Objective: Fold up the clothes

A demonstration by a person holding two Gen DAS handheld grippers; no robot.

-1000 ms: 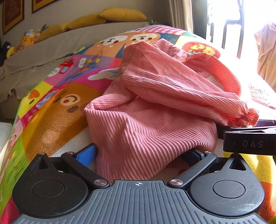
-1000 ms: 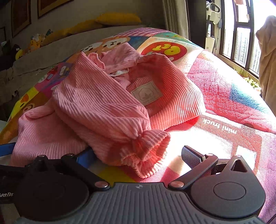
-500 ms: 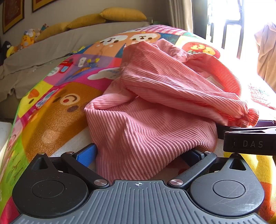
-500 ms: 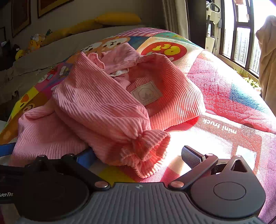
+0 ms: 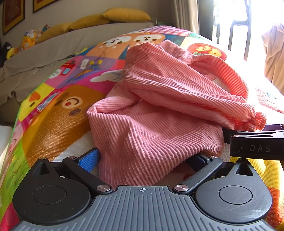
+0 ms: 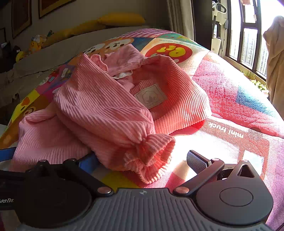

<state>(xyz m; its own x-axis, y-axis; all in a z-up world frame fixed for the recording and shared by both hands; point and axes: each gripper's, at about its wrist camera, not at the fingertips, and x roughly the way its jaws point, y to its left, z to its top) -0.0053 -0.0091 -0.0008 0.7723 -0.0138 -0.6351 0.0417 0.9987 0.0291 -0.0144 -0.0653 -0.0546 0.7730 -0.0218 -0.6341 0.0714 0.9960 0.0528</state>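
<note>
A pink ribbed sweater (image 5: 159, 113) lies crumpled on the bright cartoon-print mat (image 5: 53, 113) in front of me, one sleeve folded across the body so that its gathered cuff (image 6: 149, 160) points toward the near right. My left gripper (image 5: 142, 158) has its jaws spread wide, and the sweater's near hem drapes between them without being pinched. My right gripper (image 6: 142, 160) is likewise spread open, the cuff resting in the gap between its fingers.

Only the right wrist view shows the square woven label (image 6: 150, 96) inside the neck and the frilled collar. Only the left wrist view shows the other gripper's black side poking in at the right edge.

Beyond the mat stand a grey couch (image 5: 53, 46) with yellow cushions (image 5: 126, 15), some plush toys (image 5: 28, 40) at far left, and a sunlit window (image 6: 248, 35) at right.
</note>
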